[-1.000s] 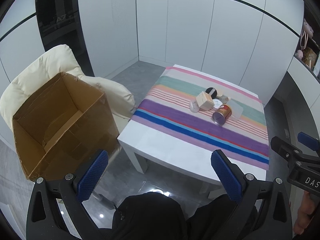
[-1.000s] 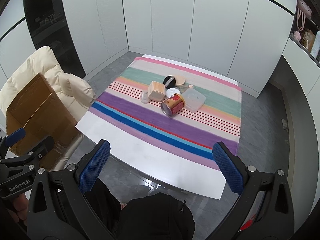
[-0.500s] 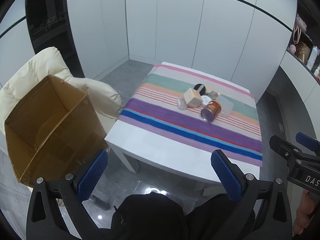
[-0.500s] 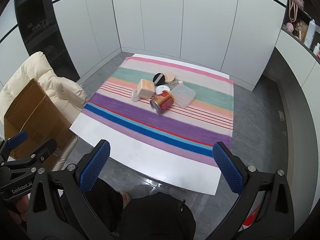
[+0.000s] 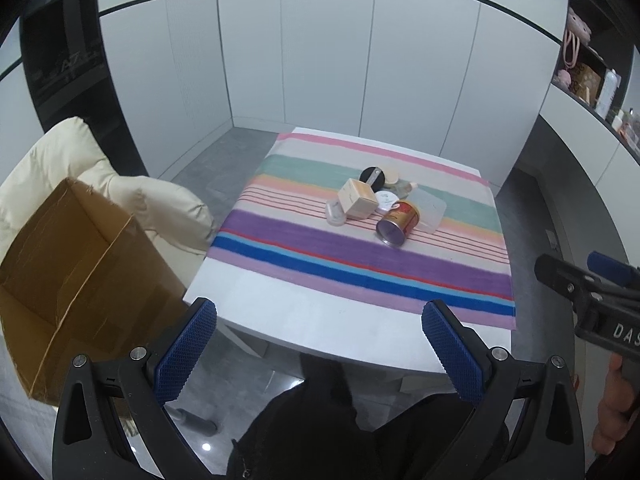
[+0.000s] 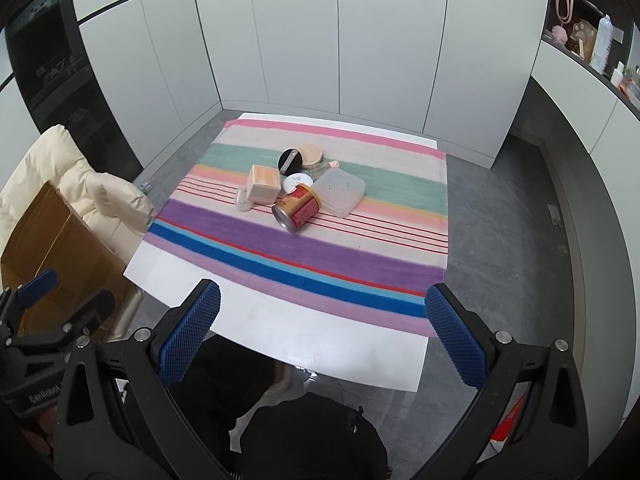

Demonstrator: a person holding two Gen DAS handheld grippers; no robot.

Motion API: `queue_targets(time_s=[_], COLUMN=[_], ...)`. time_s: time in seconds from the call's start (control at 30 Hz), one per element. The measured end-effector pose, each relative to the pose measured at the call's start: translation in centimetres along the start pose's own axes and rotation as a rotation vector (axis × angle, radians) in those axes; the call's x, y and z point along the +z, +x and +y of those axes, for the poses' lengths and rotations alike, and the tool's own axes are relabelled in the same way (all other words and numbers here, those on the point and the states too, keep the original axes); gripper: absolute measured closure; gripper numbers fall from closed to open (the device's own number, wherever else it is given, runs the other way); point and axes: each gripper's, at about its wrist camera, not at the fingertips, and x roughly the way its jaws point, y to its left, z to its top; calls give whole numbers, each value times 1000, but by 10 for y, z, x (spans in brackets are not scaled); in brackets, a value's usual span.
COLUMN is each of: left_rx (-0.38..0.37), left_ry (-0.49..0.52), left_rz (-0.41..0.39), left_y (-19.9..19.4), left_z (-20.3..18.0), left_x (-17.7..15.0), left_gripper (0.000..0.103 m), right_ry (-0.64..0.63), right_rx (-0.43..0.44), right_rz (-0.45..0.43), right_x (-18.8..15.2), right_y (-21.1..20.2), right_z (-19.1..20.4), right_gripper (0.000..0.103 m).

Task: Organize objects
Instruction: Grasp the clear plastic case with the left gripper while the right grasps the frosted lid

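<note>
A cluster of small objects lies mid-table on a striped cloth: a red and gold can on its side, a beige square box, a clear plastic lid, a black round compact, a white round jar and a small clear cup. My left gripper and right gripper hang open and empty above the table's near edge, well short of the objects.
An open cardboard box rests on a cream padded chair left of the white table. White wall panels stand behind. Shelves with items run along the right. Grey floor surrounds the table.
Both cameras have drifted back and to the right, so the table and cardboard box sit further left and lower in view. The objects have not moved. Both grippers stay open.
</note>
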Motion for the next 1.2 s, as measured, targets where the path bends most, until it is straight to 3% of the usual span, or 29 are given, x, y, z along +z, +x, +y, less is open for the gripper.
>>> queue_targets(time_s=[0.27, 0.53, 0.83, 1.2], left_rx=[9, -14, -1, 1], left_ry=[49, 78, 77, 90], left_rz=[14, 36, 66, 108], left_y=[27, 61, 106, 156], left_z=[-14, -35, -51, -66], left_x=[19, 36, 53, 64], left_gripper=[0, 0, 1, 1], right_ry=[-28, 24, 41, 10], right_rx=[-31, -48, -62, -67], right_rz=[19, 31, 82, 126], right_x=[15, 36, 50, 64], right_y=[23, 52, 91, 144], right_z=[-7, -33, -59, -64], right_gripper=[0, 0, 0, 0])
